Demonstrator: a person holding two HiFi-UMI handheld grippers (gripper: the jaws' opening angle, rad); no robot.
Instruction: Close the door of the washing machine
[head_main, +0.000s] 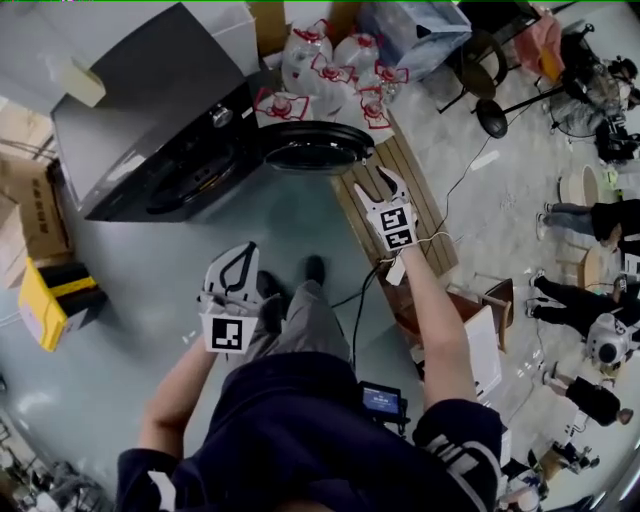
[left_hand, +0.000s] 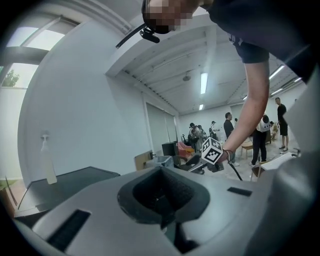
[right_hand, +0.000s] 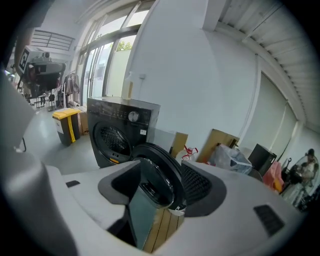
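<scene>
The door (head_main: 318, 148) of the washing machine (head_main: 150, 120) stands swung open; the right gripper (head_main: 377, 187) — jaws wide, holding nothing — is near its rim, not touching. A push on that smooth round edge may slip off, or be too weak to latch it; the left gripper (head_main: 237, 255), jaws together and empty, hangs well apart.

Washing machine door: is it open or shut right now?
Open: the round black door stands swung out from the black washing machine, leaving the drum opening exposed.
</scene>
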